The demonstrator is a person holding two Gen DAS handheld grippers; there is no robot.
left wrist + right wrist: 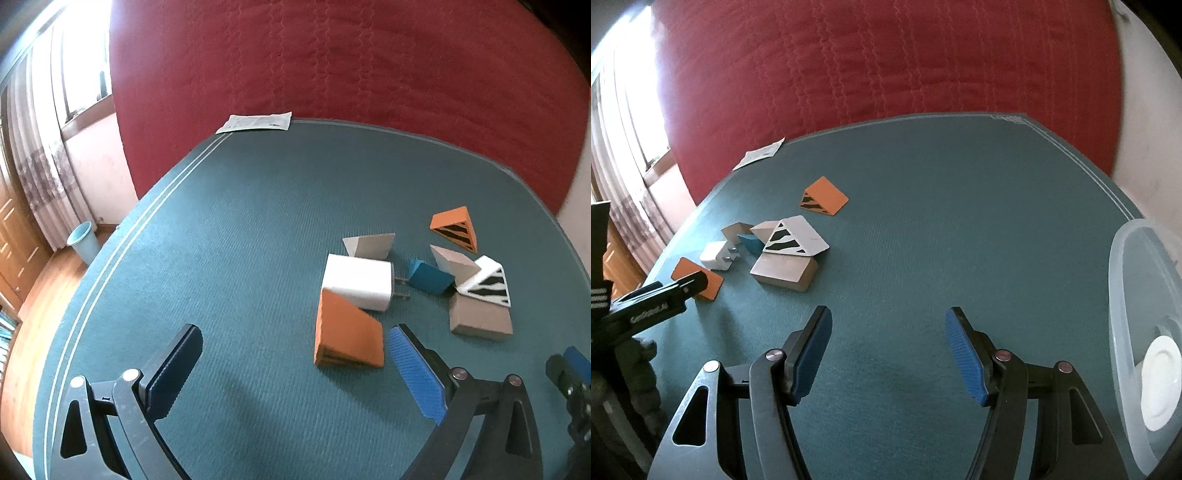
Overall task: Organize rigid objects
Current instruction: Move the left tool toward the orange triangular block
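Observation:
Small rigid pieces lie clustered on the teal mat (240, 221). My left gripper (295, 329) stands open over the mat. A plain orange wedge (347, 332) lies between its fingers, close to the blue-padded right finger (413, 369) and far from the dark left one. Behind the wedge are a white plug charger (356, 282), a grey wedge (369, 245), a blue block (430, 277), a white black-striped wedge (487, 282), a beige block (480, 317) and an orange striped wedge (456, 227). My right gripper (889, 314) is open over bare mat, to the right of the cluster (783, 254).
A clear plastic container (1126, 295) with a white round item (1160, 380) inside stands at the mat's right edge. A paper sheet (255, 122) lies at the far edge. A red quilt (332, 55) rises behind. A light blue bin (83, 240) stands on the floor at left.

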